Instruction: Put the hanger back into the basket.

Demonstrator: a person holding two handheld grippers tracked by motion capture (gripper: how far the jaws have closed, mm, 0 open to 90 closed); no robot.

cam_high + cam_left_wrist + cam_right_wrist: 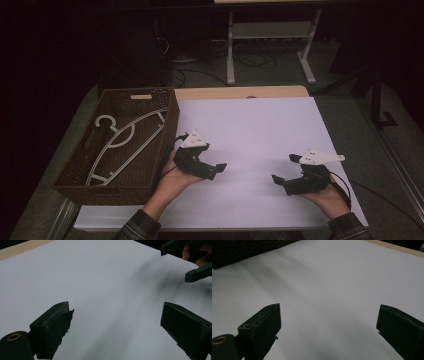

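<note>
A white, smooth sheet [260, 130] is spread over a table with a pale wooden edge [240, 92]. At the sheet's left side a rectangular basket [165, 135] of dark brown woven wicker is set, its weave coarse and its walls low. Inside it a white plastic hanger [120, 142] is laid flat, its curved arms and round hook seen against the dark bottom.

The left gripper [217, 170], black and blocky with a grey three-cornered plate on top, is held in the person's left hand [172, 182] just beside the basket's right wall, above the sheet. Its jaws are seen standing wide apart in the left gripper view, and nothing is held between them; bare sheet is seen in the gap. The hanger lies to the left of this gripper, inside the basket, apart from the jaws and untouched.

The right gripper [285, 170] is held in the right hand [330, 197] well apart, over the right part of the sheet. Its jaws are likewise spread wide and nothing is gripped.
</note>
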